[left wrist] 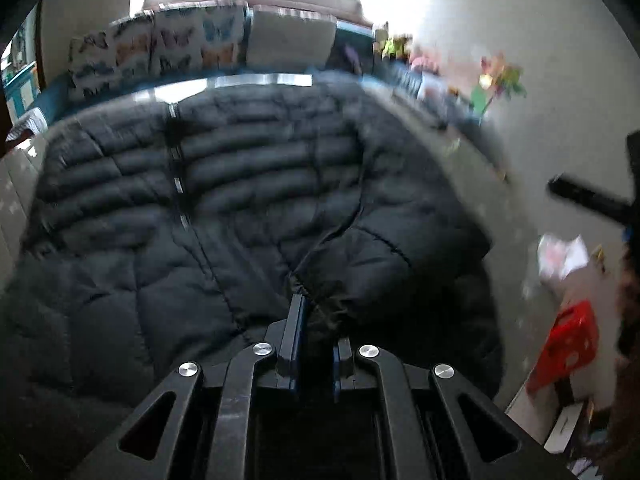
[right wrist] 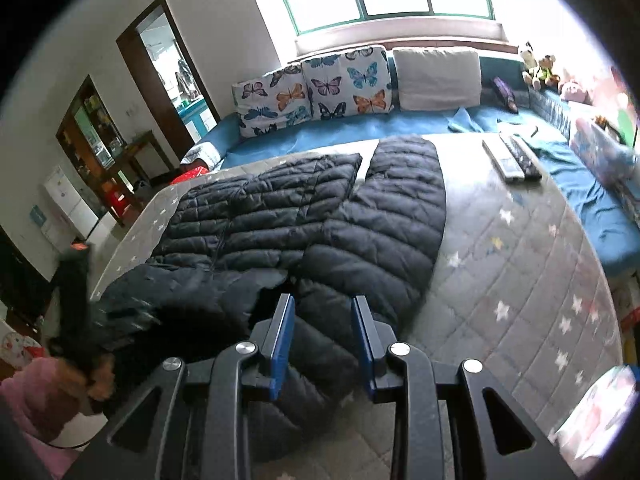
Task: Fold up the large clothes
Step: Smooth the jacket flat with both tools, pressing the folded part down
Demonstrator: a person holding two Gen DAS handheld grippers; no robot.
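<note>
My left hand-held gripper (left wrist: 316, 312) pinches the dark cuff of one black puffer jacket (right wrist: 312, 216) lying on the star-quilted bed (right wrist: 520, 264). To fold well, I should carry the sleeve straight across the chest, keeping it flat. My right hand-held gripper (right wrist: 322, 312) hovers spread over the jacket's near edge, holding nothing. Behind: two butterfly cushions (right wrist: 316, 88), one plain cushion (right wrist: 438, 74), three remotes (right wrist: 514, 156).

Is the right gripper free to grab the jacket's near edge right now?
Probably yes. The right gripper hangs open right over the black puffer jacket on the star-patterned quilt, with nothing between its fingers and the fabric.
</note>
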